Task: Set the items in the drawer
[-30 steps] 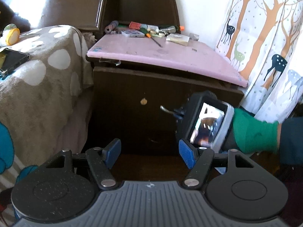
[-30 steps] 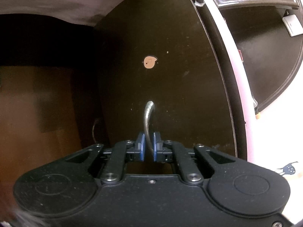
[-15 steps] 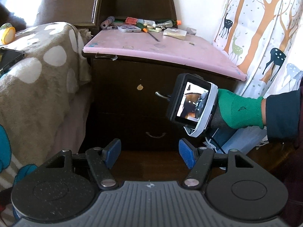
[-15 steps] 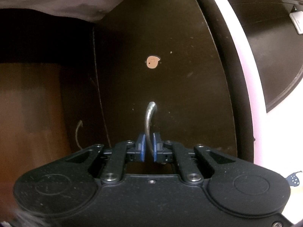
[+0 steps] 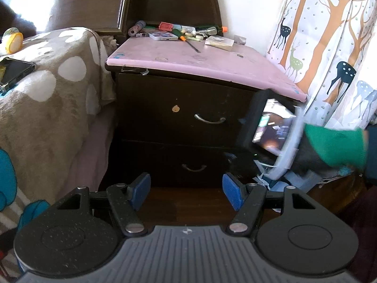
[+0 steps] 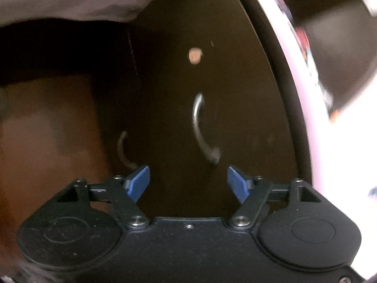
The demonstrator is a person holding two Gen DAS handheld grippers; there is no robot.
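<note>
Left wrist view: left tongs (image 5: 186,189) spread apart, holding nothing, bare wood floor between them and the dark nightstand. Top drawer (image 5: 188,108) ahead, closed, curved metal handle (image 5: 209,119). Right tongs (image 6: 188,180) also apart, just short of that handle (image 6: 202,127), blurred. Pink worktop (image 5: 212,63) above, clutter at its far edge.

No words, brands or numbers can be read in either view. The lit screen (image 5: 273,129) of the device on the right tongs shows only blurred patches, and the small packages (image 5: 165,26) on the pink-topped dark bench (image 5: 212,63) are too small to read.
</note>
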